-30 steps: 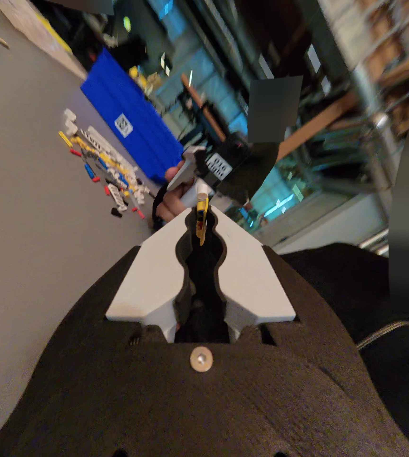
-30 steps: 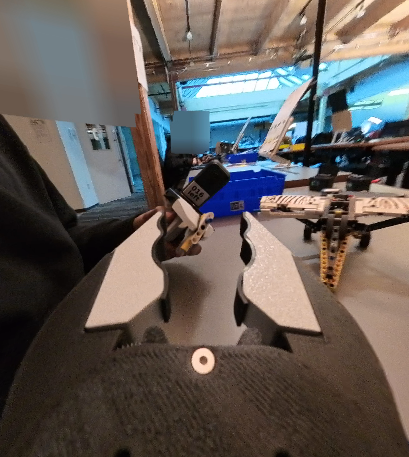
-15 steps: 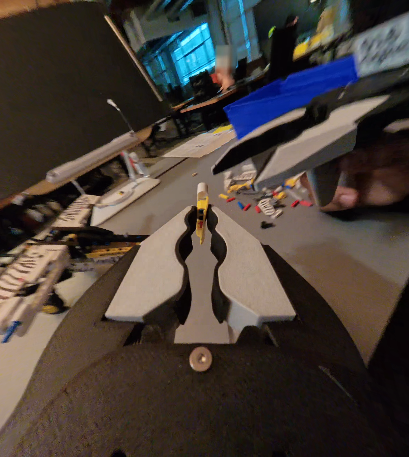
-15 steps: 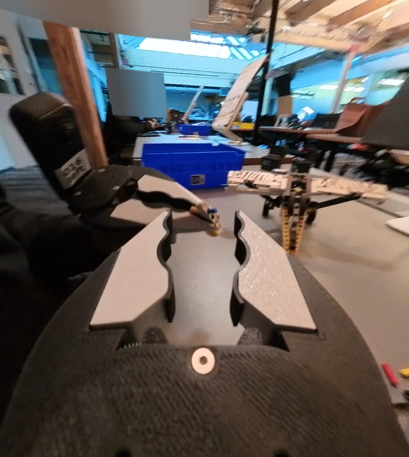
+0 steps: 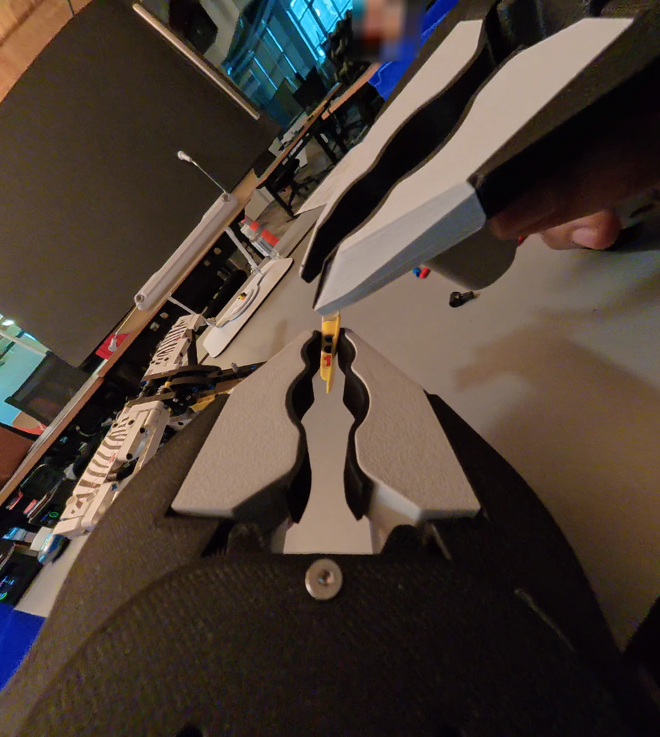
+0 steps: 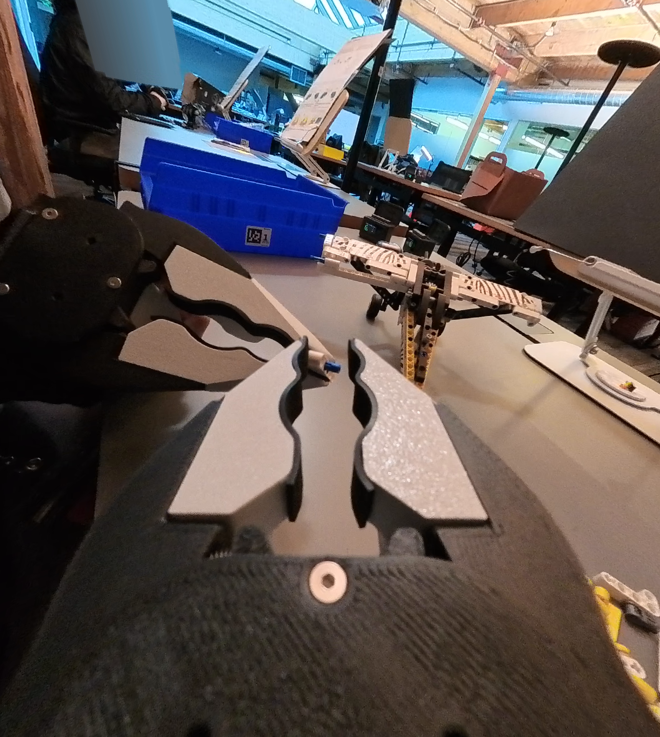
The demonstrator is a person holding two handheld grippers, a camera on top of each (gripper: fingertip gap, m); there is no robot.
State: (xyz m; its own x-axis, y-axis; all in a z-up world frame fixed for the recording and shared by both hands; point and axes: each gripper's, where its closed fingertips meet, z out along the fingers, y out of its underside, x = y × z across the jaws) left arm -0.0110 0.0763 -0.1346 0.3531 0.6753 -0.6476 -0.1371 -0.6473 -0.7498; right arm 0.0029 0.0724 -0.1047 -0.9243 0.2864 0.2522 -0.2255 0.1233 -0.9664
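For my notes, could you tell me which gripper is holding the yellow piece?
The left gripper: its fingers pinch the yellow piece, whereas the right gripper has a gap between its fingers.

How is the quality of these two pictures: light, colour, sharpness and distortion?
Left wrist view: dim and warm-tinted, horizon strongly tilted, the right gripper looms large overhead; the yellow piece is sharp. Right wrist view: brighter, bluish daylight behind, wide-angle bending at the edges, loose bricks at the corner smeared.

A bin sits at the surface's far edge, a brick-built model before it, a lamp base toward the right edge, loose pieces at the near right corner.
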